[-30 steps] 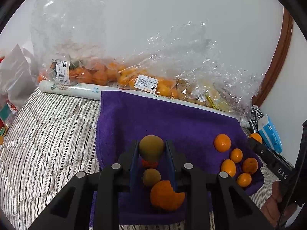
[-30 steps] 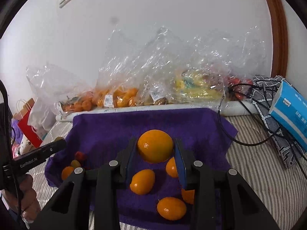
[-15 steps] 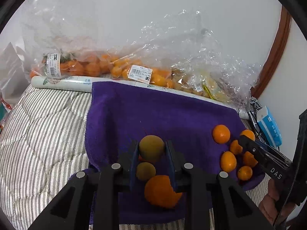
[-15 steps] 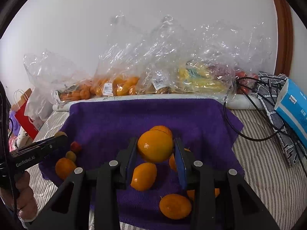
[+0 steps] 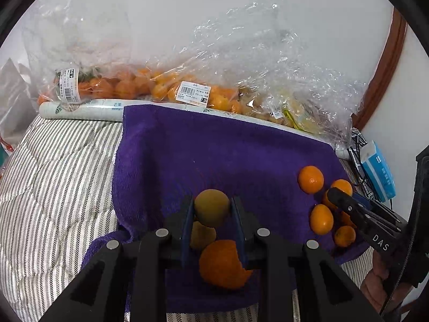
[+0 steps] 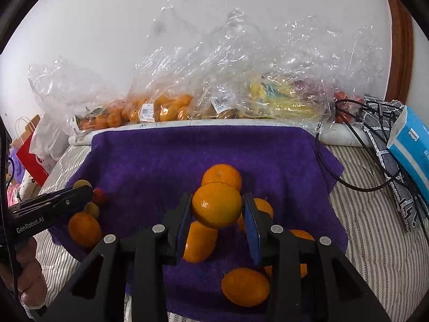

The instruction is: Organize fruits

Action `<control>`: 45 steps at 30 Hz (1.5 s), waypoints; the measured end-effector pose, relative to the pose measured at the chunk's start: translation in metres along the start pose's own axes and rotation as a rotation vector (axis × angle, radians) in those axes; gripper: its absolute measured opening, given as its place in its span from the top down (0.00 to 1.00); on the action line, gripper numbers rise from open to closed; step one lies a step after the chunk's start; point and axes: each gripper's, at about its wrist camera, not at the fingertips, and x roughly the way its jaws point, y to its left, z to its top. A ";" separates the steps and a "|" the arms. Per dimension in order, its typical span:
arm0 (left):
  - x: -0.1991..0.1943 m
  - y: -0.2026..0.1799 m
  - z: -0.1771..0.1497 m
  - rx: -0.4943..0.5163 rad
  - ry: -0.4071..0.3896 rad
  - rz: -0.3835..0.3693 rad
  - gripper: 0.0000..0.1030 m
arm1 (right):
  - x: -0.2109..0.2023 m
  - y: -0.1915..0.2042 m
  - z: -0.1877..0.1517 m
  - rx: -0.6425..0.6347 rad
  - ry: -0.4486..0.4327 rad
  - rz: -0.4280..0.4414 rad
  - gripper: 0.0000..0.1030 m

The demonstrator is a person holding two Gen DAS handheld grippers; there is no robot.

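Your left tool clamps a brown-green fruit above its kind on the purple towel — your right tool grips an orange over the orange cluster, sorting by type.

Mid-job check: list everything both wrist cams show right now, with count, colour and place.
towel: one, purple, spread on the striped bedding.
held orange: one, orange, between the right jaws.
held brownish-green fruit: one, between the left jaws.
loose oranges: several, orange, clustered on the towel's right part under the right gripper.
large orange: one, on the towel's left part, beside a second brownish-green fruit.
small red fruit: one, same cluster.
plastic bags: several, clear, along the wall, holding orange and yellow produce.
paper roll: one, white, behind the towel.
box: one, blue and white, far right.
cables: black, right.
left gripper: black, shut.
right gripper: black, shut.
hand: one, on the left gripper's handle.
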 end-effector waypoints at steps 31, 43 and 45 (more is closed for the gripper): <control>0.000 -0.005 -0.001 0.029 0.003 -0.017 0.62 | 0.001 0.006 -0.004 -0.050 0.005 -0.021 0.64; -0.001 -0.003 -0.001 0.012 0.014 -0.026 0.54 | 0.001 0.004 -0.005 -0.054 0.006 -0.018 0.64; 0.000 -0.003 -0.001 0.012 0.013 -0.026 0.54 | 0.000 0.004 -0.005 -0.053 0.006 -0.016 0.62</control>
